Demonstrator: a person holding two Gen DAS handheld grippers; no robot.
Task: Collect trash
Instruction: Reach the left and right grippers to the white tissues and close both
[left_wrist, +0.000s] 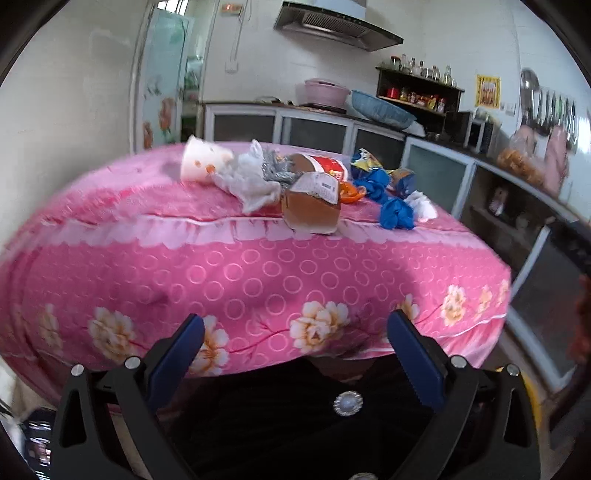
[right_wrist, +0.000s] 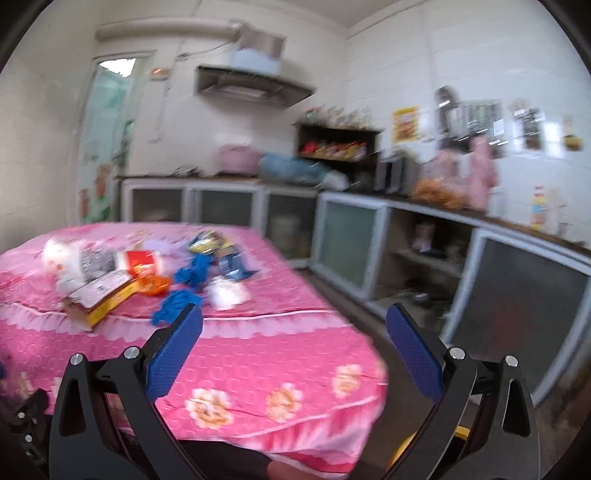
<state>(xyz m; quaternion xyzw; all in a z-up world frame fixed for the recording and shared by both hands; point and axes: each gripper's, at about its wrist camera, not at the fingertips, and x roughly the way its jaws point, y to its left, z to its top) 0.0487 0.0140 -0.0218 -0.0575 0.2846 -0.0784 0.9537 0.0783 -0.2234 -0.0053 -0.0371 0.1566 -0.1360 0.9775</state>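
left gripper (left_wrist: 295, 326) open wide, blue pads apart, nothing between them, low centre of frame in front of the draped side of the pink floral cloth (left_wrist: 258, 273). right gripper (right_wrist: 293, 321) also open and empty, lower centre of its view, over the near right corner of the cloth. trash sits in a loose pile on top of the cloth-covered worktop, upper centre in the left view, left of centre in the right view. containers: white paper cup (left_wrist: 201, 162) on its side at upper left of the pile, mouth facing away, contents cannot tell. brown cardboard box (left_wrist: 312, 205) at the near edge of the top, lying flat with a printed label up, looks shut; inside not visible. red and white tub (left_wrist: 327, 166) tipped over just behind the box, inside not visible. loose stuff: crumpled white tissue (left_wrist: 251, 181) between cup and box, touching the cup; silver foil wrapper (left_wrist: 275, 168) behind it; orange plastic piece (left_wrist: 351, 192) right of the box; crumpled blue glove (left_wrist: 397, 214) near the front right, second blue wad (left_wrist: 373, 182) behind it; small white wad (left_wrist: 421, 205) just right of the glove; blue-yellow snack bag (left_wrist: 364, 158) at the back right. right view blurred. kitchen cabinets (left_wrist: 314, 127) with basins on top behind.
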